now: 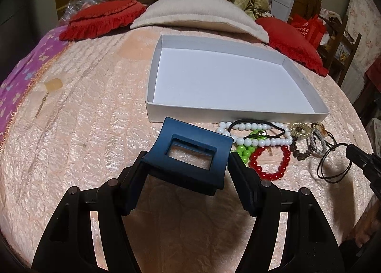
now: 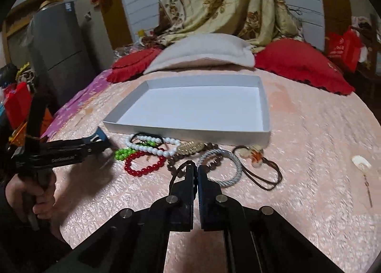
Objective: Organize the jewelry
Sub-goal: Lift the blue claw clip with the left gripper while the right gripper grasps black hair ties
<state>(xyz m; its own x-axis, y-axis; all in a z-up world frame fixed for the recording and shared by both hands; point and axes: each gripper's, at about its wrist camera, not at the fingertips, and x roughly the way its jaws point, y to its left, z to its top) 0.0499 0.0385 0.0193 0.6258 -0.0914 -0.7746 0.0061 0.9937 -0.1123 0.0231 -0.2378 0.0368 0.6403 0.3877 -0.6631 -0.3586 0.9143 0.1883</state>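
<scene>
Counting first: 1 white box [image 1: 228, 77], 2 grippers, 1 dark blue hair claw [image 1: 190, 154], and a heap of jewelry on the pink bedspread [image 1: 83, 130].

Left gripper [image 1: 188, 161] pinches the hair claw between both fingers, held above the bedspread just near of the box's front wall, left of the heap. Right gripper [image 2: 197, 173] has its fingers pressed together on a thin dark cord loop [image 2: 177, 173] at the near edge of the heap; in left wrist view the cord hangs from the tip.

Heap, along the box's near wall: 1 white bead strand [image 2: 152, 146], 1 green bead bracelet [image 2: 123, 152], 1 red bead bracelet [image 2: 145, 164], 1 black hair tie [image 1: 257, 126], 1 gold-colored ring piece [image 2: 191, 147], 1 brown bead bracelet [image 2: 176, 161], 1 grey woven bangle [image 2: 226, 168], 1 brown cord necklace w/ pendant [image 2: 256, 154]. Several overlap, so count of smaller bits can't be fixed.

Box: shallow, open top, nothing in it, only bare white floor.

Far side of bed: 2 red cushions [image 1: 102, 19], 1 beige pillow [image 1: 197, 13] between them. One small pale tasselled charm [image 2: 360, 162] lies alone, well right of the heap.
</scene>
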